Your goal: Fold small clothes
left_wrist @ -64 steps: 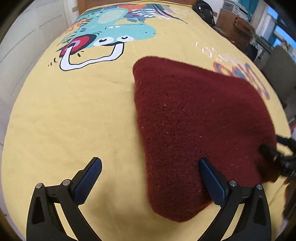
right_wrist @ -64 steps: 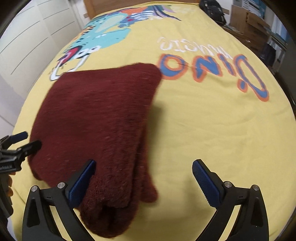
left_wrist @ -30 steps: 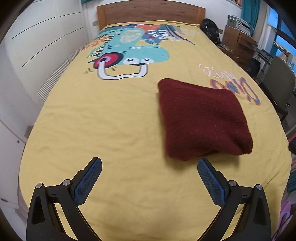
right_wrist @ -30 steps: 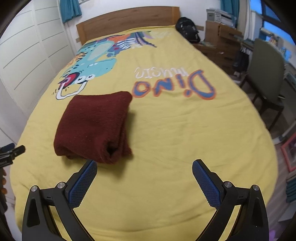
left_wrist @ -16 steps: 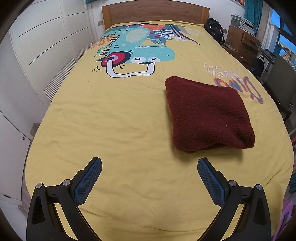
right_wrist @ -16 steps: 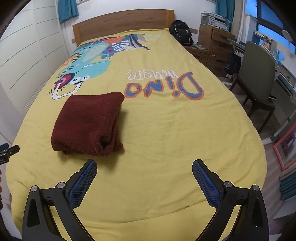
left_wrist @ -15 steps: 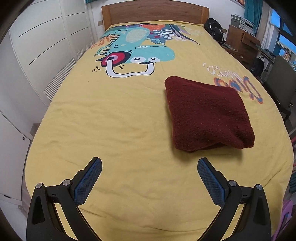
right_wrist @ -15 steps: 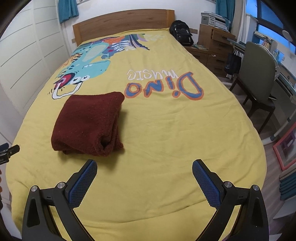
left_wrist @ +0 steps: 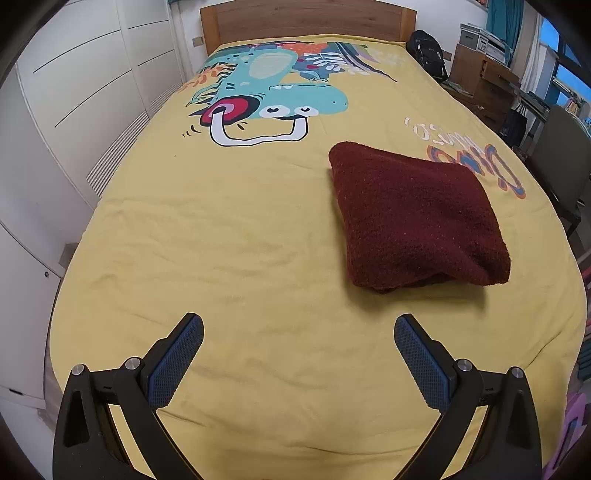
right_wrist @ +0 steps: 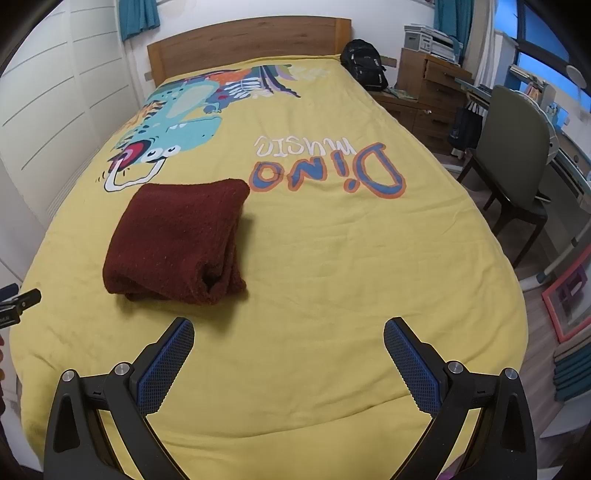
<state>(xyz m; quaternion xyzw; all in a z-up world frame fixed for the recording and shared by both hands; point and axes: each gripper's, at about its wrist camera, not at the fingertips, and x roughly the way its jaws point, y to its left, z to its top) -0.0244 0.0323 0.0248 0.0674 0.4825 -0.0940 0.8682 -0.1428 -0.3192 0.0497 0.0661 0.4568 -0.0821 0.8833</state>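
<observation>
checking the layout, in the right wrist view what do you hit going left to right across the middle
left gripper tip at the edge → folded maroon garment → bare yellow bedspread → grey chair beside the bed

A bed (right_wrist: pixel 332 258) fills the middle of both views, under a yellow cover printed with a teal dinosaur (left_wrist: pixel 273 85) and the words "Dino music" (right_wrist: pixel 325 166). A wooden headboard (right_wrist: pixel 243 40) stands at the top against a white wall. White panelled wardrobe doors (left_wrist: pixel 85 85) run down the left. At the upper right are a black backpack (right_wrist: pixel 364 68), wooden drawers (right_wrist: pixel 432 96), a grey-green chair (right_wrist: pixel 517 158) and teal curtains (right_wrist: pixel 452 16) beside a blue-lit window (right_wrist: pixel 532 40). Wood floor (right_wrist: pixel 539 354) shows at lower right
</observation>
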